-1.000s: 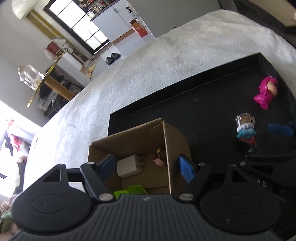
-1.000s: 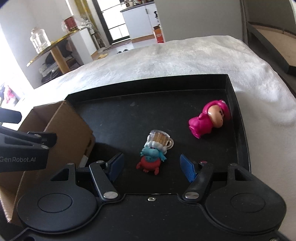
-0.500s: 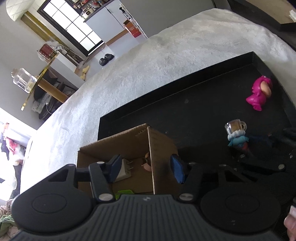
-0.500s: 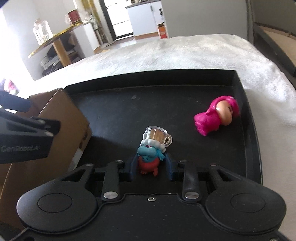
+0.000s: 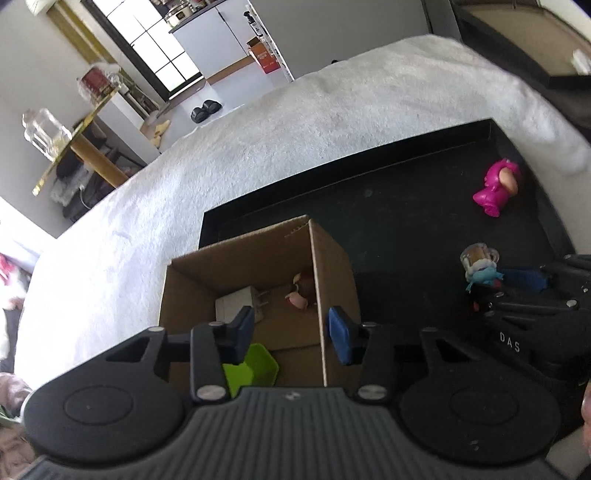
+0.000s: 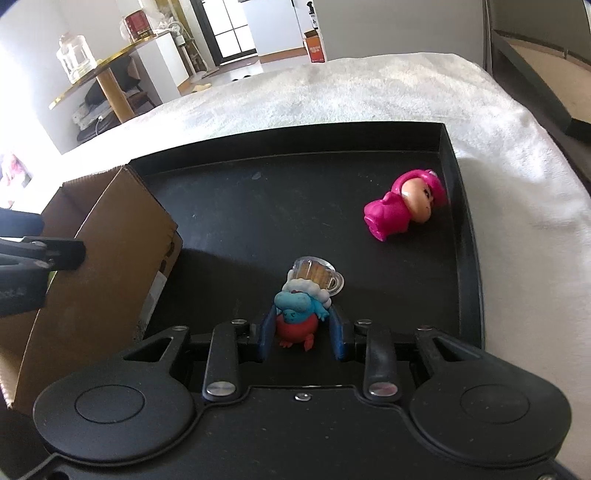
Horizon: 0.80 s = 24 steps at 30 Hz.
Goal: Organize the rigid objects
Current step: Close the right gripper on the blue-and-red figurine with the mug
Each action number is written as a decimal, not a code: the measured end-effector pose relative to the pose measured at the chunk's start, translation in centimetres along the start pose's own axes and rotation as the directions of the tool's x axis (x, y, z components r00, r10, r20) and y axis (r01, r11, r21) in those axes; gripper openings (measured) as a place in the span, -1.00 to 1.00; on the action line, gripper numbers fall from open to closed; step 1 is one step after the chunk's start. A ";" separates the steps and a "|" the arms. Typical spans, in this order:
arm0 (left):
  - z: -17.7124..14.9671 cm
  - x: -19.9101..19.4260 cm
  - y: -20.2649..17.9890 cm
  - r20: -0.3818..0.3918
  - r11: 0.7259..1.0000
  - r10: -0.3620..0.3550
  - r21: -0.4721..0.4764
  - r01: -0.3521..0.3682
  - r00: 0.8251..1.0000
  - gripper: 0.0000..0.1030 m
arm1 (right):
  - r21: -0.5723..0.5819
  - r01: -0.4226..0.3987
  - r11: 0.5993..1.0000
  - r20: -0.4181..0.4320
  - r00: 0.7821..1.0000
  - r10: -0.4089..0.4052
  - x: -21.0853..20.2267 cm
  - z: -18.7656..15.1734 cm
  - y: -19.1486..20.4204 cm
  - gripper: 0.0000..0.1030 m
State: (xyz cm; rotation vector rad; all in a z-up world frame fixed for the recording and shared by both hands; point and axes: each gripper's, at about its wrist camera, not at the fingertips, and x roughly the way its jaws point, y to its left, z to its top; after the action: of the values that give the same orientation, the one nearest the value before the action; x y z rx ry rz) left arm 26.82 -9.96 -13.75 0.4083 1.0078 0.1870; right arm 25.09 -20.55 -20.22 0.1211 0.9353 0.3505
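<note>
A white fluffy blanket [image 6: 369, 96] is being spread across the foreground surface. Beyond it, a round table with a gold rim [image 6: 92, 77] is being lit brightly from the left, and a glass jar [image 6: 74, 61] and a red tin [image 6: 135, 24] are being carried on it. A dark-framed window [image 5: 155, 48] is being seen at the back, beside a white cabinet [image 5: 221, 33]. An orange box [image 6: 314, 50] is being kept on the pale floor [image 6: 243, 70]. The grey wall [image 6: 399, 26] is being left in shade.
</note>
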 end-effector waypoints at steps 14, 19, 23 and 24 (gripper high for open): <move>-1.6 -2.5 3.6 0.033 0.994 -0.023 -0.105 0.026 0.999 -0.12 | -0.042 0.050 0.998 0.001 0.999 -0.050 -2.1 0.1 2.3 -0.86; -2.2 -2.5 4.4 0.022 0.991 -0.020 -0.134 0.022 1.000 -0.12 | -0.032 0.075 0.997 -0.002 0.997 -0.075 -2.0 -0.5 2.4 -0.22; -1.8 -2.5 4.1 0.022 0.992 -0.032 -0.125 0.034 0.999 -0.07 | -0.035 0.073 0.997 -0.006 0.997 -0.074 -2.1 -1.0 2.3 0.02; -1.8 -2.5 3.9 0.025 0.992 -0.034 -0.121 0.036 0.999 -0.07 | -0.035 0.074 0.997 -0.005 0.997 -0.074 -2.0 -1.1 2.2 0.07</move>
State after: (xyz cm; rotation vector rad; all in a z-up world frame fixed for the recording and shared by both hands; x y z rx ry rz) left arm 24.15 -6.79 -11.01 0.2813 0.9749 0.2104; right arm 22.60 -19.20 -18.75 0.0536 0.9368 0.2983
